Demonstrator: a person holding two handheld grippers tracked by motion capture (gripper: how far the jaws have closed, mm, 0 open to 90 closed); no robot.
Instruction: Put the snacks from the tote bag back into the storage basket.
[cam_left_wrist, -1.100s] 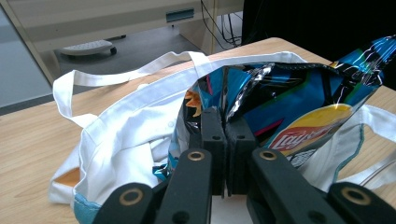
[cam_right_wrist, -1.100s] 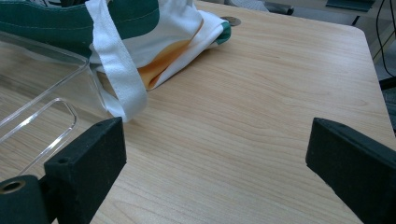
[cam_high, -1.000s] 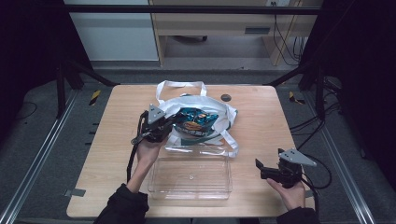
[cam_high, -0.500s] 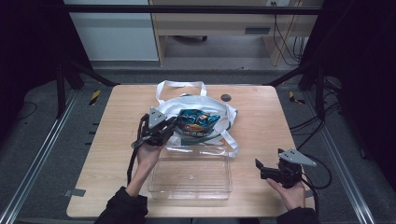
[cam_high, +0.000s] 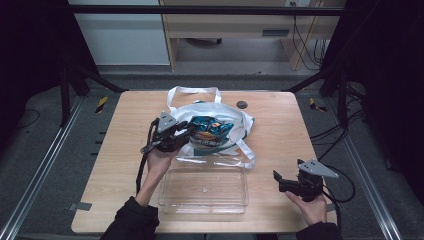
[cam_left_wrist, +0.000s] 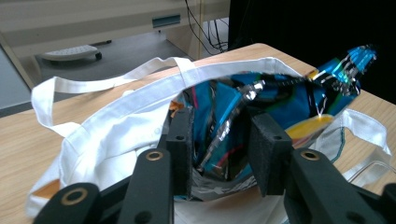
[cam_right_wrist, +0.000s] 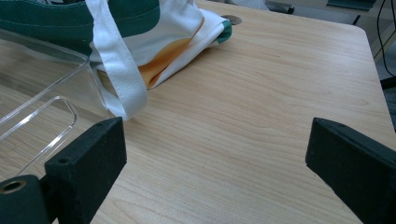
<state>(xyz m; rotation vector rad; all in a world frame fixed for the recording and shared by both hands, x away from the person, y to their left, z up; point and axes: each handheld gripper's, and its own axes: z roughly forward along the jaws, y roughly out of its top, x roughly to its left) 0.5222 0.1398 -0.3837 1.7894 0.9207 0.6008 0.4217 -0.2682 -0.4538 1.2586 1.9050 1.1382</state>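
Note:
A white tote bag (cam_high: 239, 119) (cam_left_wrist: 116, 126) lies open in the middle of the wooden table. A shiny blue chip bag (cam_high: 212, 134) (cam_left_wrist: 299, 100) sticks out of its mouth. My left gripper (cam_high: 186, 132) (cam_left_wrist: 219, 126) is at the tote's left opening, shut on the crumpled edge of the chip bag. A clear plastic container (cam_high: 210, 192) (cam_right_wrist: 42, 116) stands empty in front of the tote. Near the table's front right corner my right gripper (cam_high: 278, 178) (cam_right_wrist: 215, 140) hovers open over bare wood, with nothing between its jaws. The tote's strap (cam_right_wrist: 116, 65) lies ahead of it on the left.
A small dark round disc (cam_high: 242, 104) (cam_right_wrist: 232, 19) sits on the table behind the tote. Bare wood stretches to the right of the tote (cam_right_wrist: 261, 93). Dark frame posts and cables flank the table; a desk stands beyond its far edge.
My left gripper has drawn slightly left and toward the person with the chip bag, which has come a bit farther out of the tote. The right gripper has stayed put.

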